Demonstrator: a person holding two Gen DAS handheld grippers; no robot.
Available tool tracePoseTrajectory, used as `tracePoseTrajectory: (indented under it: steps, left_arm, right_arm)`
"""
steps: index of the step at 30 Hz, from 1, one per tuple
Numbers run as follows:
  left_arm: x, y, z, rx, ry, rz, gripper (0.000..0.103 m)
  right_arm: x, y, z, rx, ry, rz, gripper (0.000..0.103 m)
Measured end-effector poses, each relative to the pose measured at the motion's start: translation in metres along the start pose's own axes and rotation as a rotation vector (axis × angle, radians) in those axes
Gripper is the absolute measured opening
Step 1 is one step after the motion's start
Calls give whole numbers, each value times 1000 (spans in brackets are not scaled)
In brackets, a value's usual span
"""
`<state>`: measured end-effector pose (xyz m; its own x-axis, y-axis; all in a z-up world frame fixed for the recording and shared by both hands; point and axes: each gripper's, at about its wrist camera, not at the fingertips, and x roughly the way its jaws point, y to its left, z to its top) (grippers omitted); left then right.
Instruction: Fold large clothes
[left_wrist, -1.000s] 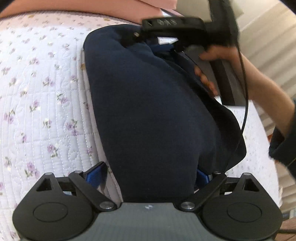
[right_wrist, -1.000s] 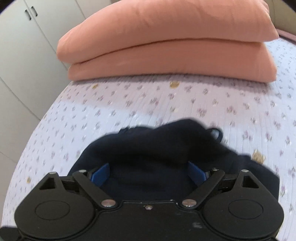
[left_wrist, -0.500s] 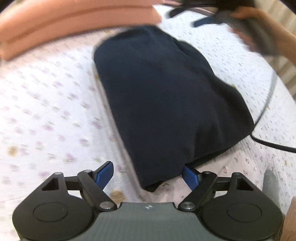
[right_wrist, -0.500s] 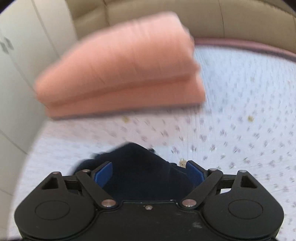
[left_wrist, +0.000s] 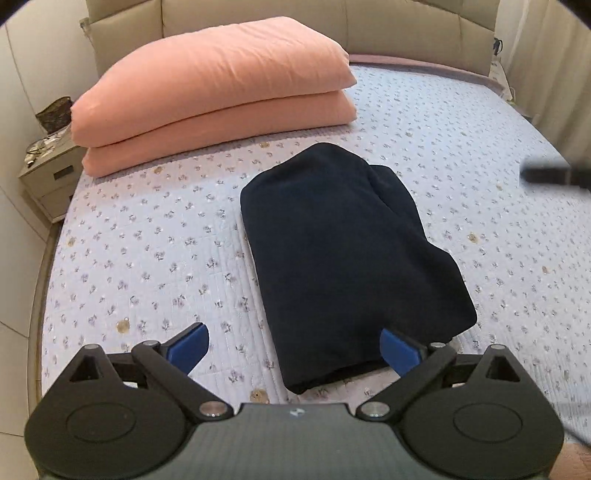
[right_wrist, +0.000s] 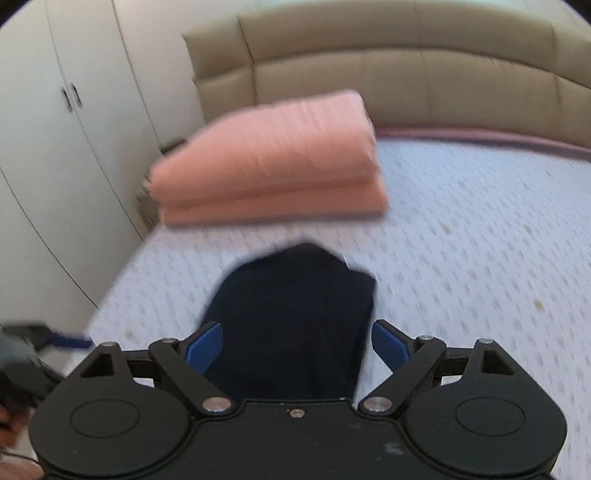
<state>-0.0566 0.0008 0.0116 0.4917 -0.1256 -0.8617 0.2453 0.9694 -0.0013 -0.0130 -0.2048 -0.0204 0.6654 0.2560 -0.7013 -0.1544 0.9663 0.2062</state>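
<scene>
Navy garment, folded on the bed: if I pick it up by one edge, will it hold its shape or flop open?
The navy garment looks like soft, thick knit lying in rounded, puffy layers, so it would probably sag and unfold if lifted by one edge. Its bulk suggests moderate weight, not featherlight. On the quilted bedspread a push would likely bunch it rather than slide it whole.

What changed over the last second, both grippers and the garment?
Both grippers backed up and away from the dark folded garment. The left gripper, whose jaws straddled the near edge a second ago, now hangs clear, jaws opening with nothing between them. The right gripper also left the far end, jaws open and empty. Unchanged: the garment lies folded on the floral bedspread, pink quilt behind it.
</scene>
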Motion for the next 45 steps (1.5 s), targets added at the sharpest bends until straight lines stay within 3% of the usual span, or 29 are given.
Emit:
tracePoseTrajectory:
  steps: [5,9,11,20,45]
  left_arm:
    - [-11,-1,-11,-38,-28,21,100]
    - [-18,5,-16,-58,-35,69,100]
    - [-18,9,-17,-76,-32,71,100]
    - [-10,12,-19,-101,3,38,100]
    - [-6,13,-22,-98,9,-2,99]
  right_arm:
    - [33,5,-50,60,188,5,103]
    - [48,2,-71,95,273,-38,103]
    - [48,2,-72,92,265,-70,103]
    - [36,11,-67,72,207,-27,103]
    - [40,14,-65,57,210,6,103]
